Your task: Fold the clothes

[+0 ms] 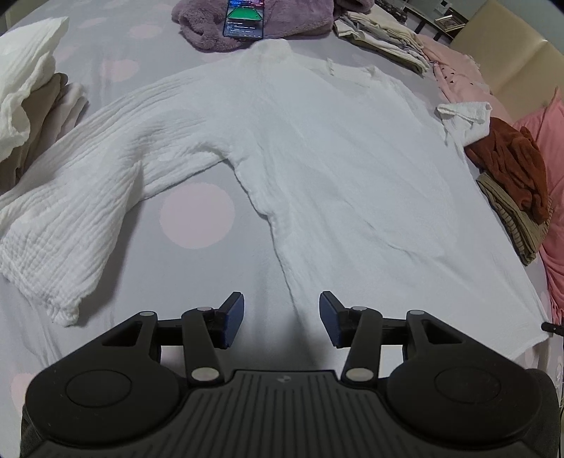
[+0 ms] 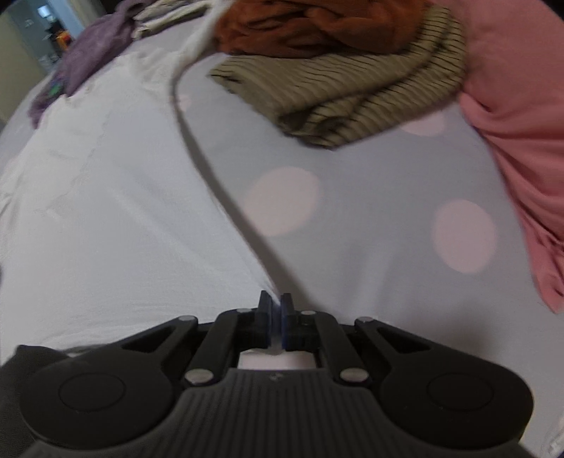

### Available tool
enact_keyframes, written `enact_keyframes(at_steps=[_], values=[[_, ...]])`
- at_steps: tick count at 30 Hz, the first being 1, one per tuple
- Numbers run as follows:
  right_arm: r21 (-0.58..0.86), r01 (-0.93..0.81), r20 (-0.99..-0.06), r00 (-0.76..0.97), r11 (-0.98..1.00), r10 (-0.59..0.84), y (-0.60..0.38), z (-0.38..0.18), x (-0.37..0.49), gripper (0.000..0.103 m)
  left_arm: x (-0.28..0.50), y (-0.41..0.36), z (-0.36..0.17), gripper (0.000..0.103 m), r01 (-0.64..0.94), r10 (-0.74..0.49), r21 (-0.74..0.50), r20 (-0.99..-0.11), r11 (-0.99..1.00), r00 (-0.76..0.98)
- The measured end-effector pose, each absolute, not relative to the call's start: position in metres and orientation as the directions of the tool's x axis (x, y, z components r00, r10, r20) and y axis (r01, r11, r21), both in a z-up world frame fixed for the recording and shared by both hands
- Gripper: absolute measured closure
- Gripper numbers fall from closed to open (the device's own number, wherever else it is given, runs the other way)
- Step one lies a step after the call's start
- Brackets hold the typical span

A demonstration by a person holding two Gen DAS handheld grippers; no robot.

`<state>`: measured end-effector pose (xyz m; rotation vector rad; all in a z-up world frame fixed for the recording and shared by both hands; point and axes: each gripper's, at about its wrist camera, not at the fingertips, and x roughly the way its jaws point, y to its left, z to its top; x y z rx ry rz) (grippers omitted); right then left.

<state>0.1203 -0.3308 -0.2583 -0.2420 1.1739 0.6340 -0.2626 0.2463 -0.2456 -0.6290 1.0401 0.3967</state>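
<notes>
A white crinkled long-sleeved shirt [image 1: 335, 158] lies spread flat on the dotted sheet, collar far from me, and its left sleeve [image 1: 81, 211] stretches out to the left. My left gripper [image 1: 281, 311] hangs open over the shirt's near hem, with nothing between its blue pads [image 1: 234, 317]. In the right wrist view the shirt [image 2: 116, 211] fills the left half. My right gripper [image 2: 276, 310] is shut on the shirt's right side edge. That edge is raised off the sheet and casts a dark shadow beneath it.
A phone [image 1: 244, 17] with a lit screen rests on a purple fleece [image 1: 204, 31] beyond the collar. A rust garment [image 2: 310, 24] tops a folded striped one [image 2: 352, 91] at the right, beside pink cloth [image 2: 521, 123]. White and beige piles [image 1: 28, 88] sit left.
</notes>
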Motion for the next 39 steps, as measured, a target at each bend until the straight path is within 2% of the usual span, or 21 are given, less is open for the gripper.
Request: enact_keyframes(at_steps=[4, 9, 12, 14, 17, 19, 23, 30, 33, 39], values=[[0.142, -0.525, -0.908, 0.269, 0.839, 0.321, -0.345, -0.258, 0.132, 0.099, -0.265, 0.252, -0.247, 0.058, -0.579, 0.008, -0.296, -0.886, 0.759, 0.464], [0.028, -0.570, -0.933, 0.280, 0.821, 0.226, -0.321, -0.274, 0.133, 0.098, -0.285, 0.271, -0.240, 0.058, -0.588, 0.016, -0.315, -0.873, 0.745, 0.488], [-0.100, -0.649, -0.934, 0.321, 0.754, 0.153, -0.292, -0.278, 0.120, 0.090, -0.315, 0.294, -0.231, 0.057, -0.618, 0.049, -0.322, -0.862, 0.717, 0.505], [-0.220, -0.661, -0.910, 0.404, 0.717, 0.094, -0.273, -0.272, 0.109, 0.078, -0.341, 0.312, -0.227, 0.055, -0.650, 0.080, -0.323, -0.856, 0.687, 0.510], [-0.332, -0.622, -0.838, 0.540, 0.709, 0.081, -0.247, -0.251, 0.089, 0.075, -0.381, 0.341, -0.231, 0.053, -0.700, 0.129, -0.325, -0.850, 0.636, 0.512], [-0.346, -0.630, -0.803, 0.582, 0.695, 0.129, -0.225, -0.238, 0.072, 0.074, -0.405, 0.359, -0.238, 0.053, -0.741, 0.166, -0.315, -0.853, 0.594, 0.495], [-0.273, -0.739, -0.771, 0.551, 0.615, 0.320, -0.160, -0.217, 0.022, 0.066, -0.441, 0.382, -0.253, 0.052, -0.782, 0.227, -0.302, -0.845, 0.545, 0.485], [-0.037, -0.946, -0.791, 0.224, 0.321, 0.570, -0.002, -0.218, -0.078, 0.062, -0.459, 0.407, -0.272, 0.049, -0.779, 0.234, -0.311, -0.836, 0.545, 0.497], [0.092, -0.971, -0.795, 0.062, 0.220, 0.604, 0.061, -0.225, -0.114, 0.061, -0.453, 0.415, -0.281, 0.045, -0.752, 0.211, -0.348, -0.818, 0.560, 0.535], [0.310, -0.948, -0.781, -0.213, 0.070, 0.587, 0.163, -0.245, -0.184, 0.054, -0.441, 0.429, -0.300, 0.045, -0.713, 0.149, -0.406, -0.803, 0.572, 0.577]])
